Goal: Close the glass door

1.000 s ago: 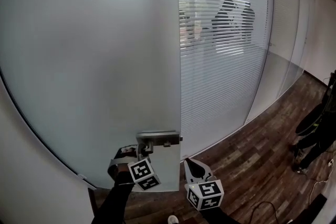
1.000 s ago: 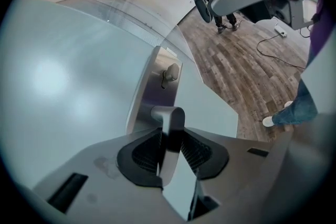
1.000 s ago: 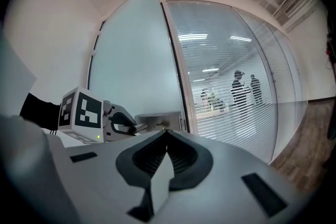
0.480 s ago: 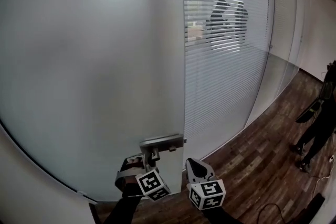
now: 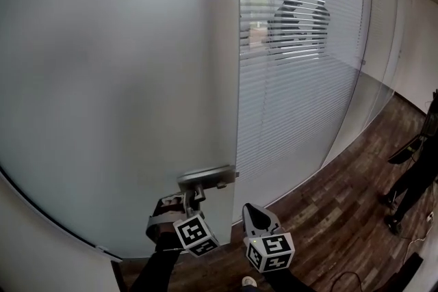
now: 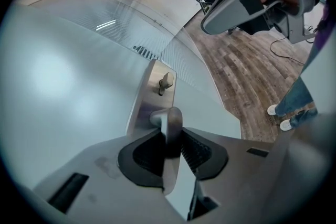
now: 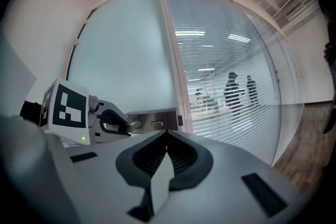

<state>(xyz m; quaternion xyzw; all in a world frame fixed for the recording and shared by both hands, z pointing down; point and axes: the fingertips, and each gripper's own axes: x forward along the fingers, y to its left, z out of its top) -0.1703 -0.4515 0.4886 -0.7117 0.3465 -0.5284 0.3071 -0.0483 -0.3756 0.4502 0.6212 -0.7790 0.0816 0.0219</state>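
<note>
Left gripper (image 6: 170,135) had just been pinching in on the door handle (image 6: 169,117), lever between its pads, while the right gripper (image 7: 167,136) hung closed and empty beside it, so slipping off that smooth lever looked like the main risk. The free edge of the glass door (image 5: 123,78) sat almost against the striped glass wall (image 5: 301,99); the wood floor (image 5: 335,212) beyond lay open.

left claw (image 6: 172,138): jaws just closing, gripping handle (image 6: 171,117) | right claw (image 7: 167,137): pads together

- Wood-plank floor (image 5: 328,215), dark, at lower right
- Striped glass partition (image 5: 301,120), right of centre
- Two figures (image 5: 286,20) behind partition
- Dark-clothed person (image 5: 419,171) standing at right edge
</note>
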